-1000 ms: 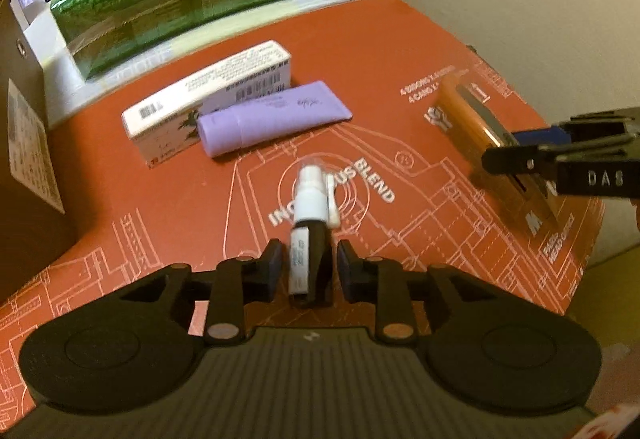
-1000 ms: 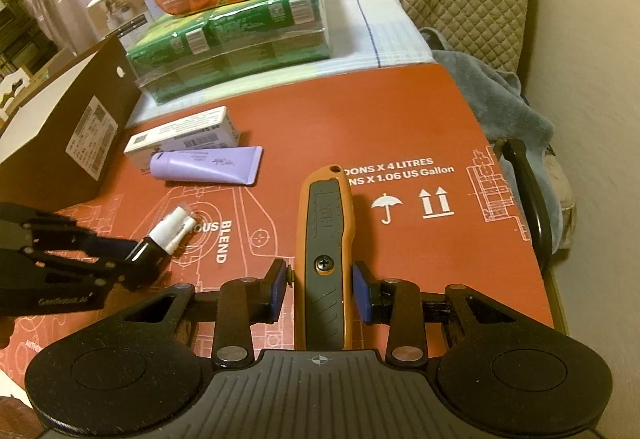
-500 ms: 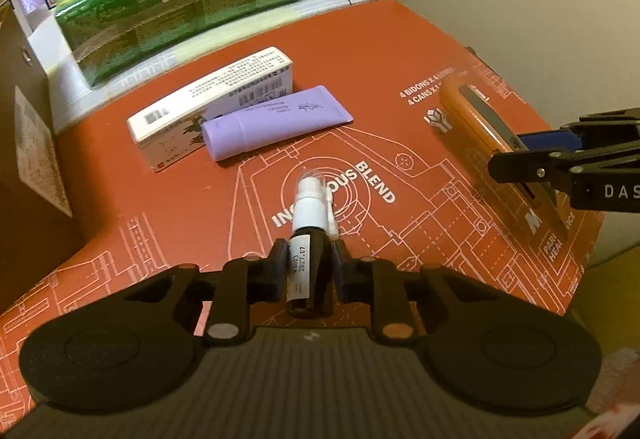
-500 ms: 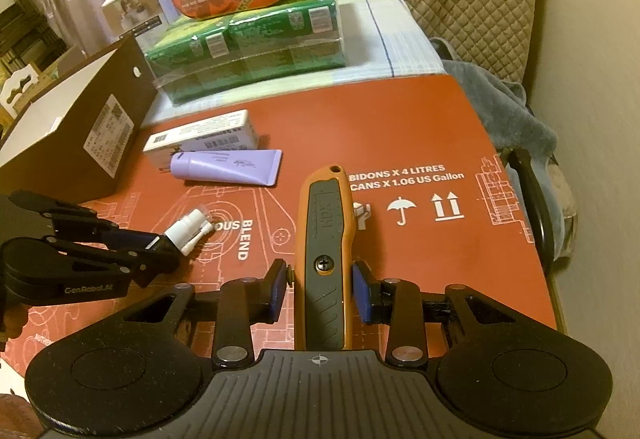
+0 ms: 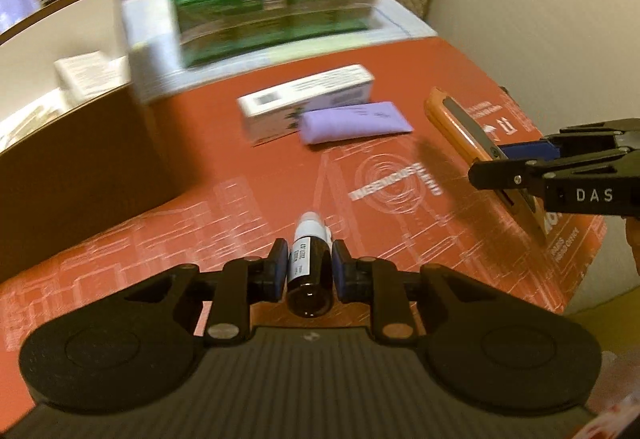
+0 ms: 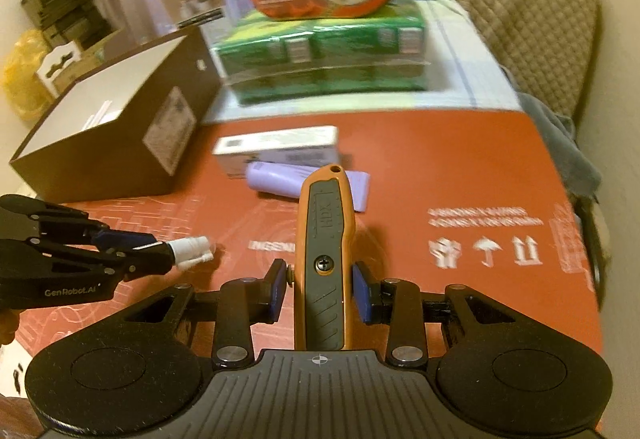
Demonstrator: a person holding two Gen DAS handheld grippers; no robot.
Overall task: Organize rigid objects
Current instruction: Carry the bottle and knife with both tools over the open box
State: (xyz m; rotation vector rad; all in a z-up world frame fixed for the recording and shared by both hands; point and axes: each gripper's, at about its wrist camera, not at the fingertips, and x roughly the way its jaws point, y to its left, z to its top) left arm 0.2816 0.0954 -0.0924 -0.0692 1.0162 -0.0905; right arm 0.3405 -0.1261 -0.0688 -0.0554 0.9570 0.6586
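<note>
The bottle [image 5: 309, 267] is sitting crosswise between the fingers of the left gripper [image 5: 307, 269], which are pinching its dark body just below the white spray cap, off the red bench [image 5: 200, 159]. It looks small, light and stiff, probably glass or hard plastic, so smooth and a little slippery; the straight labelled body is the place to take it, not the cap, which could pop or spray. The knife [image 6: 325, 259] is lying lengthwise between the fingers of the right gripper [image 6: 320, 295], which are pinching its orange handle near the screw. It looks heavier and rigid, with a ribbed grey inlay giving good purchase. Beyond both, a white carton [image 5: 308, 99] and a purple tube [image 5: 352, 121] are lying side by side, touching. The open brown box [image 6: 120, 127] on the left is likely where things are going
</note>
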